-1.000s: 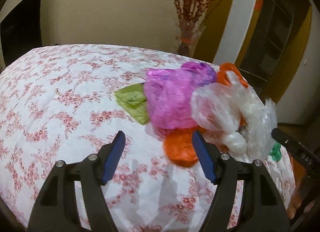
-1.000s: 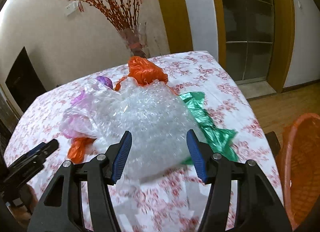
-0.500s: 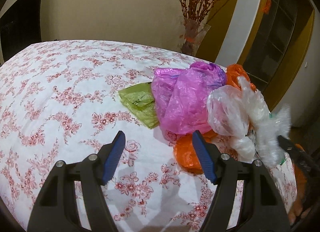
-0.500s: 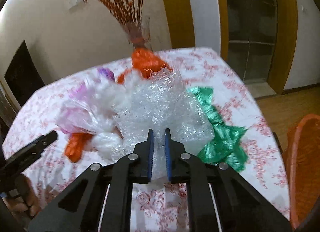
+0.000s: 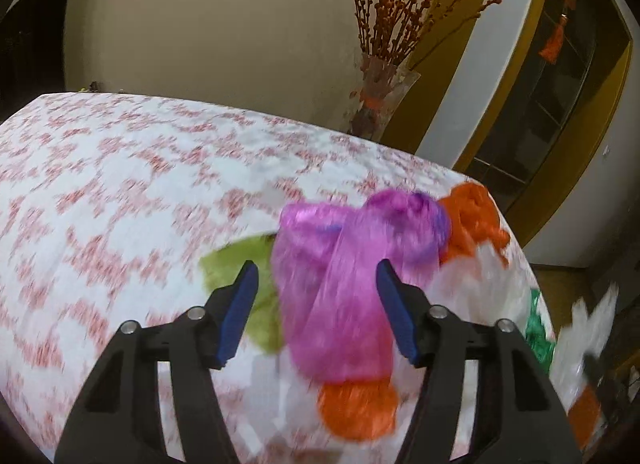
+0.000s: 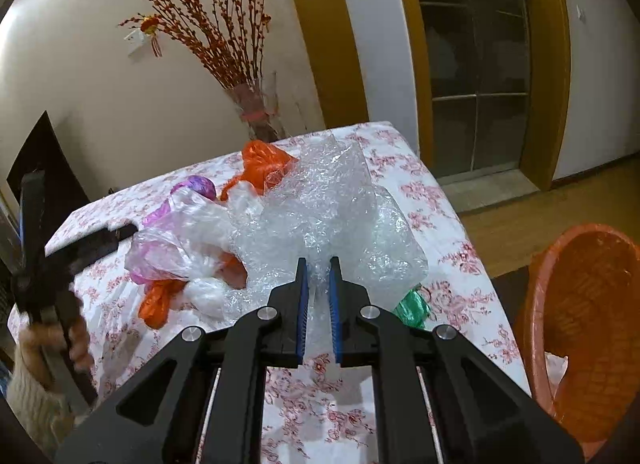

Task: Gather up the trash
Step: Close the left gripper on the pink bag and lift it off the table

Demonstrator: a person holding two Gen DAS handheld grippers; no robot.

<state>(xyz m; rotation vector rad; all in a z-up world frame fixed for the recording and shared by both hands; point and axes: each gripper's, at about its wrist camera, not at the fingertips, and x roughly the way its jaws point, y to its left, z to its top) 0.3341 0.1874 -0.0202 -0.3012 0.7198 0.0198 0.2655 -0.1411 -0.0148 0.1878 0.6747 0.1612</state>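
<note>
A heap of plastic trash lies on the flowered tablecloth. My left gripper is open, its blue pads on either side of a pink bag. A green bag lies left of it and orange bags lie behind and below it. My right gripper is shut on a clear bubble wrap sheet and holds it lifted above the table. Under it lie a clear bag, the orange bags, the pink bag and a dark green bag.
An orange mesh basket stands off the table's right edge. A glass vase with red branches stands beyond the table's far edge by the wall. The left hand and its gripper handle show at the table's left side.
My left gripper has moved forward so its open fingers now flank the pink bag. My right gripper closed on the bubble wrap and has lifted it.
</note>
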